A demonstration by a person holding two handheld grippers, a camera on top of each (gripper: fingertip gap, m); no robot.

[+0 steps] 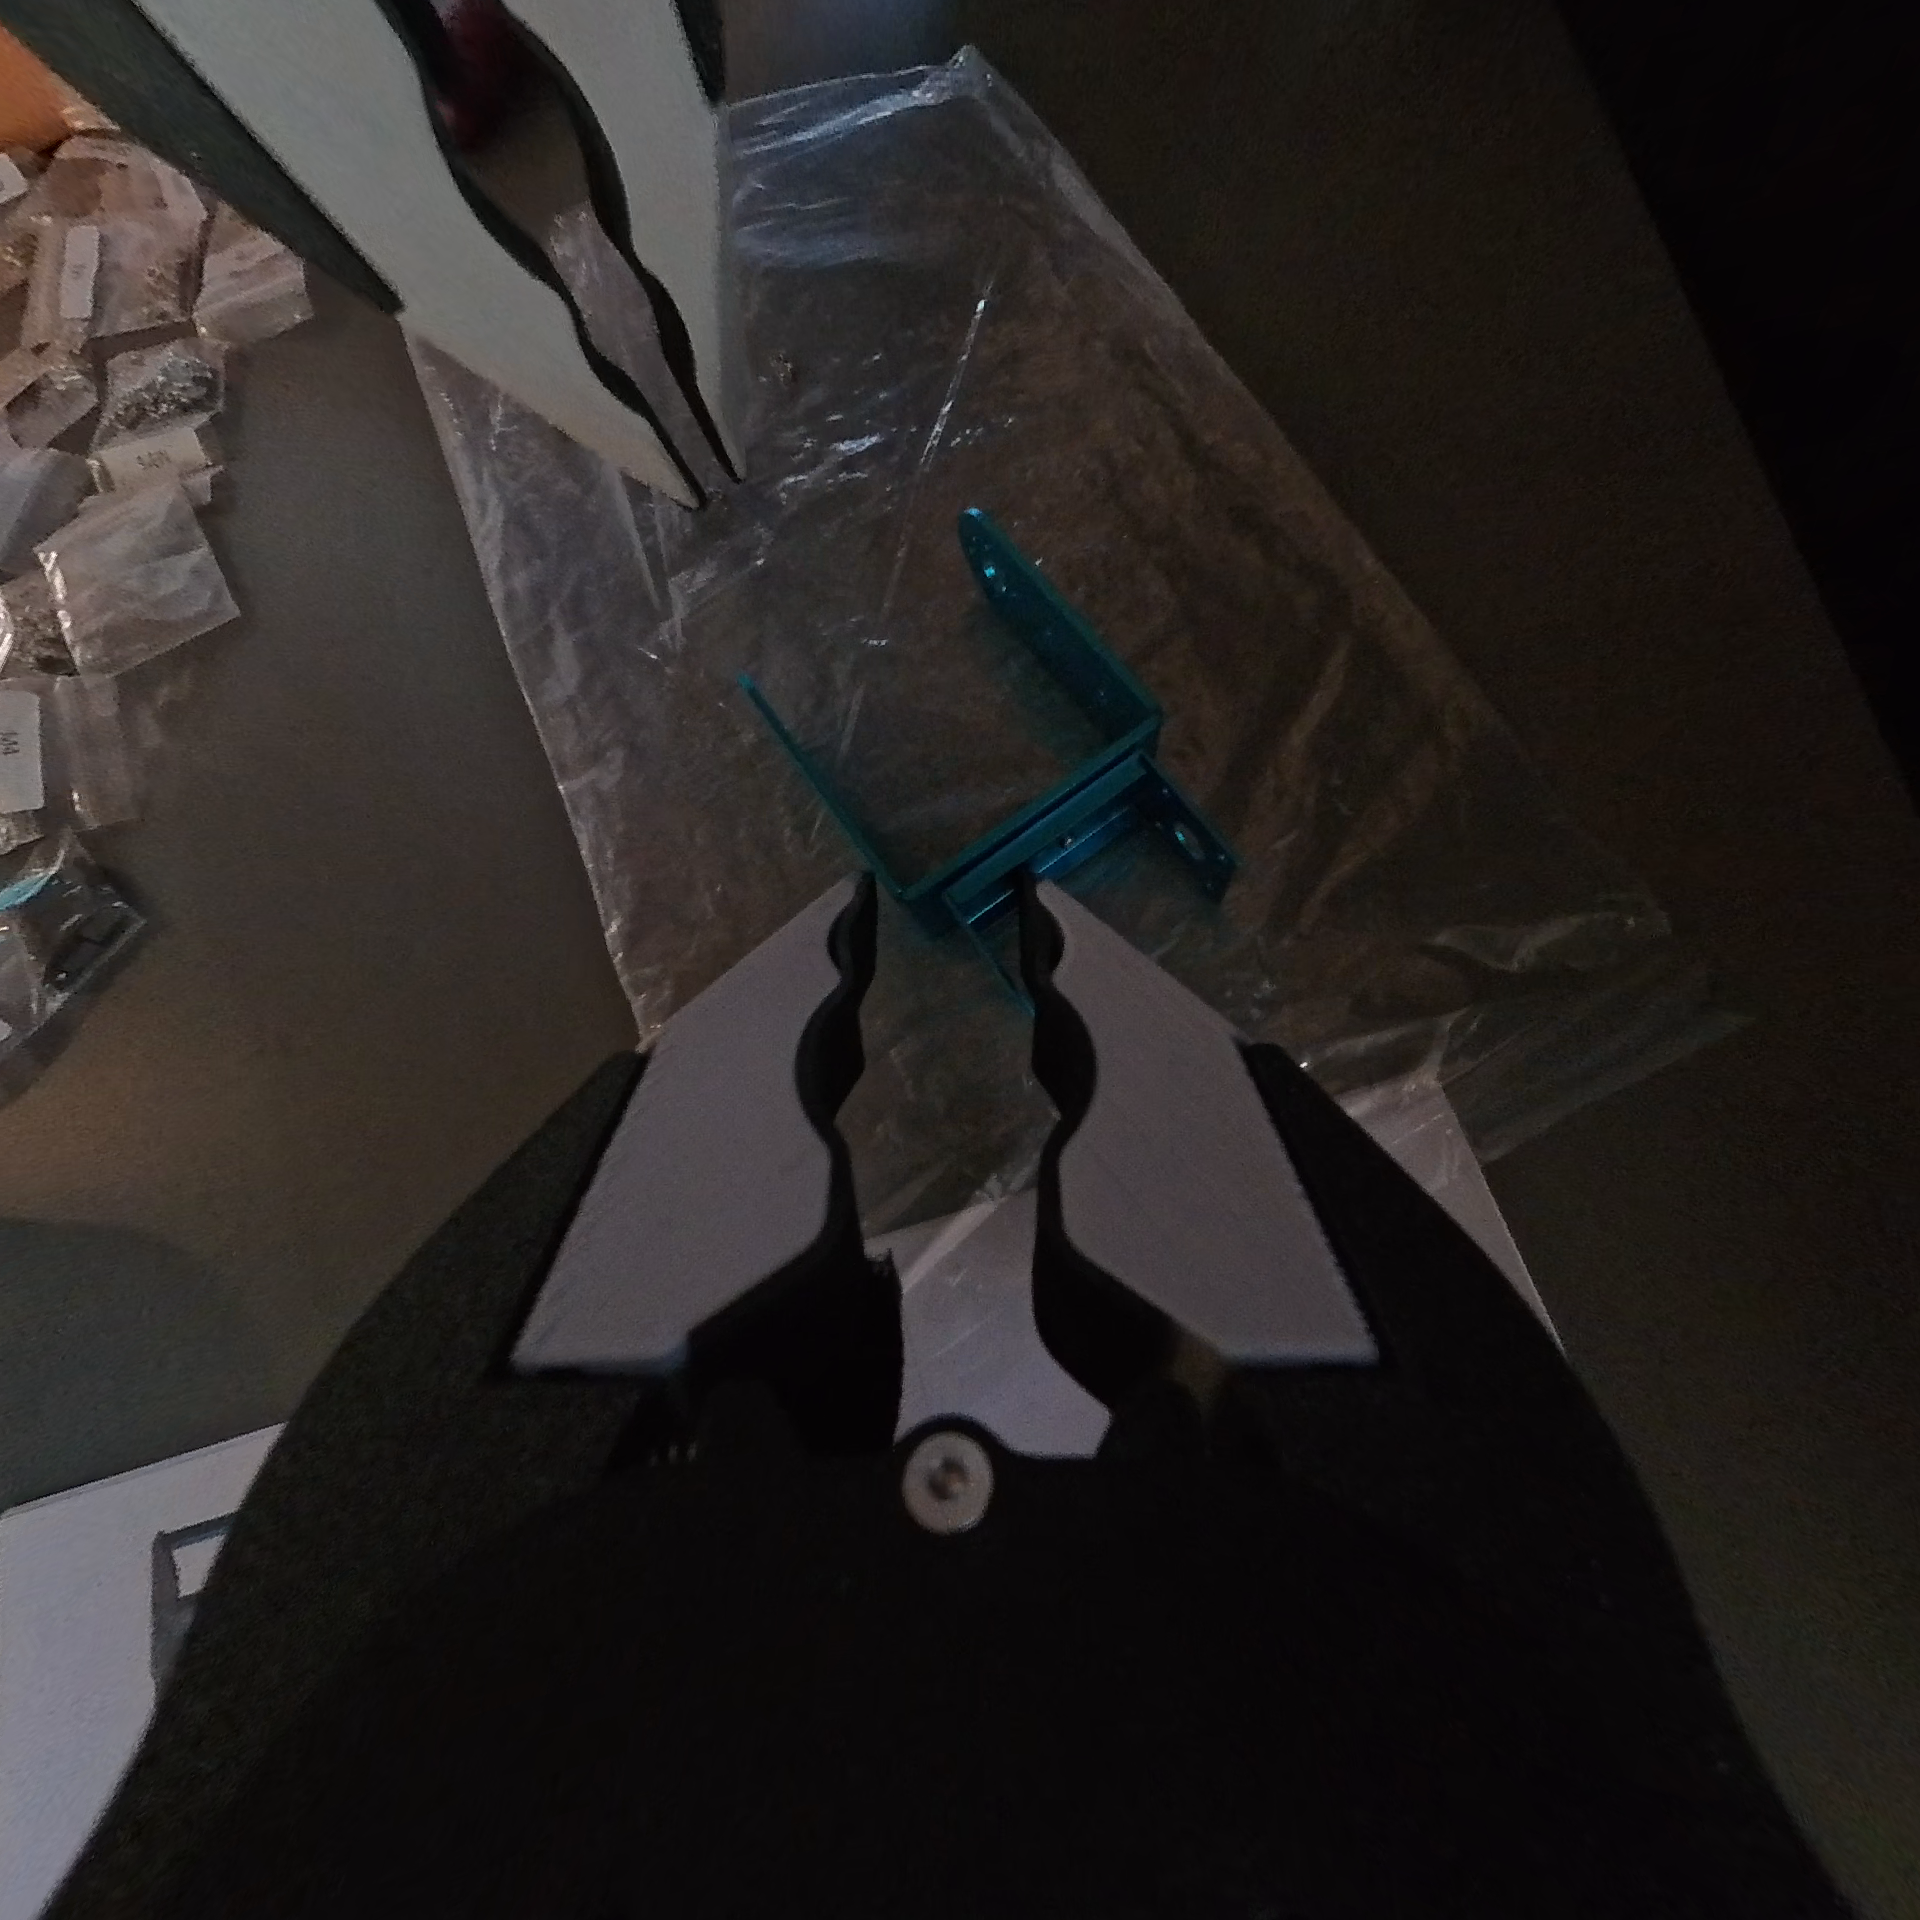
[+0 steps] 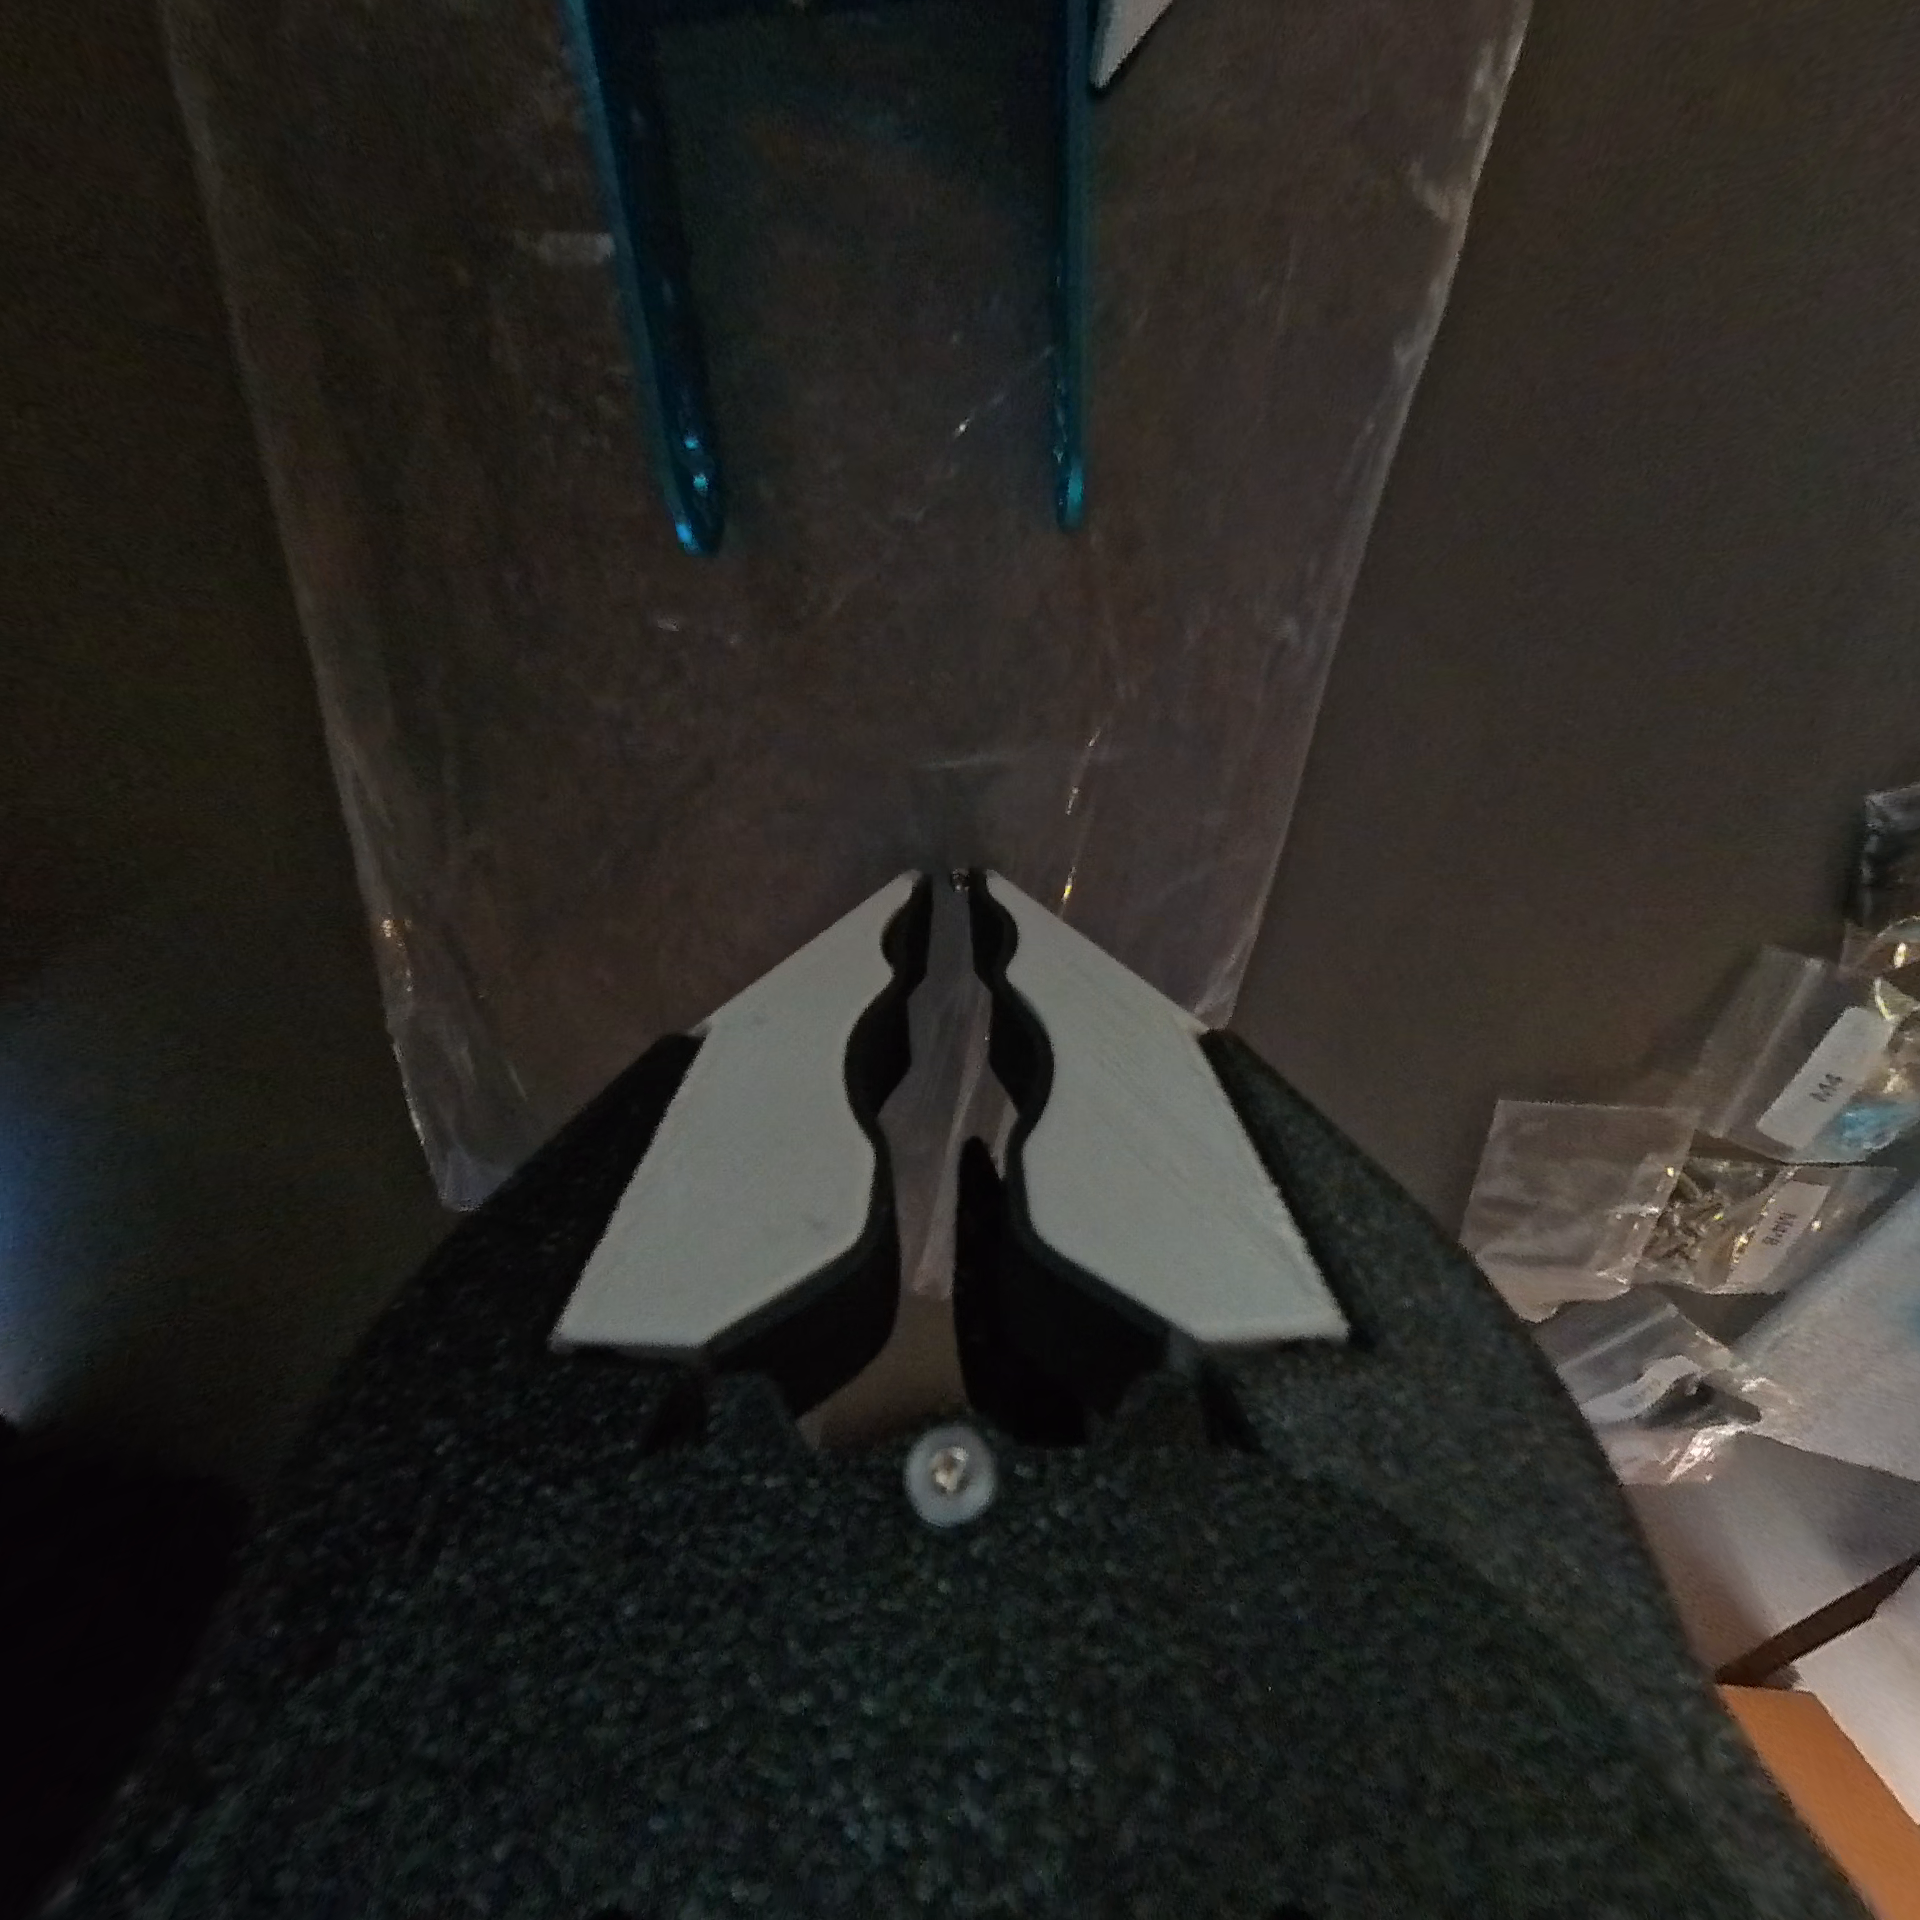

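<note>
A blue metal U-shaped bracket (image 1: 1049,727) lies on a clear plastic bag (image 1: 1195,468) on a dark table. My left gripper (image 1: 945,883) is closed on the near end of the bracket, whose blue flange sits between the fingertips. My right gripper (image 2: 956,878) is almost fully shut, with a tiny shiny screw (image 2: 958,881) pinched at its tips just above the bag (image 2: 831,675). The bracket's two arms (image 2: 686,416) point toward it from the top of the right wrist view. The right gripper also shows in the left wrist view (image 1: 717,488), at the upper left over the bag.
Several small clear bags of hardware (image 1: 114,540) lie at the left of the left wrist view, and they show at the right of the right wrist view (image 2: 1714,1195). A white sheet (image 1: 94,1621) lies near me. A cardboard box (image 2: 1839,1766) is at the lower right. One gripper's finger ends stand about 12 cm off the other's.
</note>
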